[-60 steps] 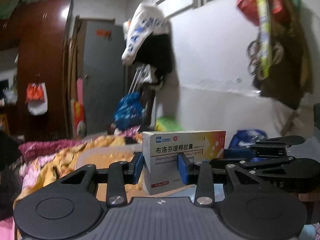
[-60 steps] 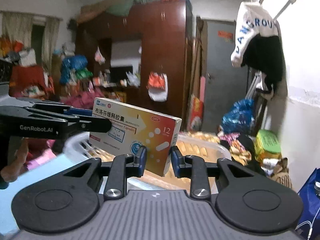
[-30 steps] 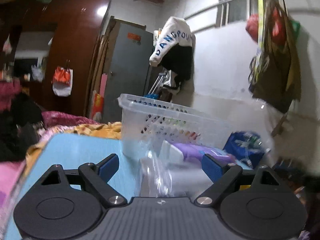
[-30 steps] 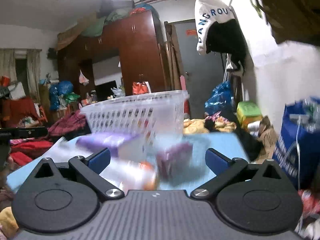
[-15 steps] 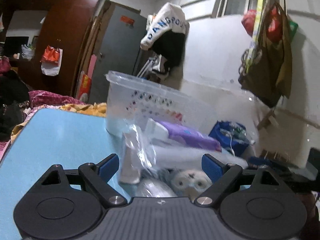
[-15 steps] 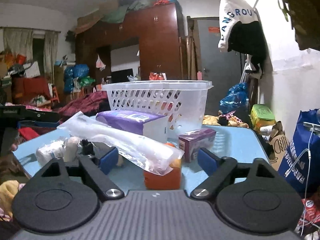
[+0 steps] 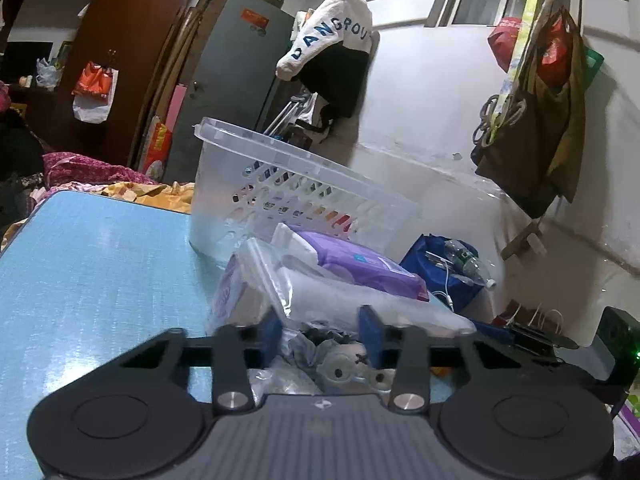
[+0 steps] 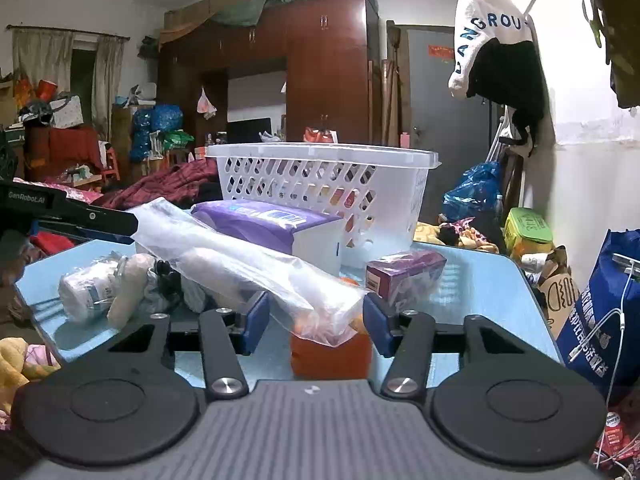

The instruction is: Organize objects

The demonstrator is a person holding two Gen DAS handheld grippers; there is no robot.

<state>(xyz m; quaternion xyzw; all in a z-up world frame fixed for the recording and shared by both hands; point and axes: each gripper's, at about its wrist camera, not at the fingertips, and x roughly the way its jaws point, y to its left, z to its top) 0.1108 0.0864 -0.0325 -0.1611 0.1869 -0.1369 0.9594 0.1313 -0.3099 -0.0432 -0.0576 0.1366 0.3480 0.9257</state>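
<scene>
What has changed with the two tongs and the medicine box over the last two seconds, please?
Both tongs let go of the medicine box, which is no longer in view. The left tongs came down around the small items beside the clear bag; the right tongs now bracket the orange item. The basket stays on the blue table.

Light-blue rectangular tabletop (image 8: 472,280) carrying clutter; white perforated plastic basket (image 8: 320,188) sitting at far side; purple-and-white carton (image 8: 276,228), small purple box (image 8: 404,272), orange block (image 8: 332,348), white labelled bottle (image 8: 86,292) lying nearer.
</scene>
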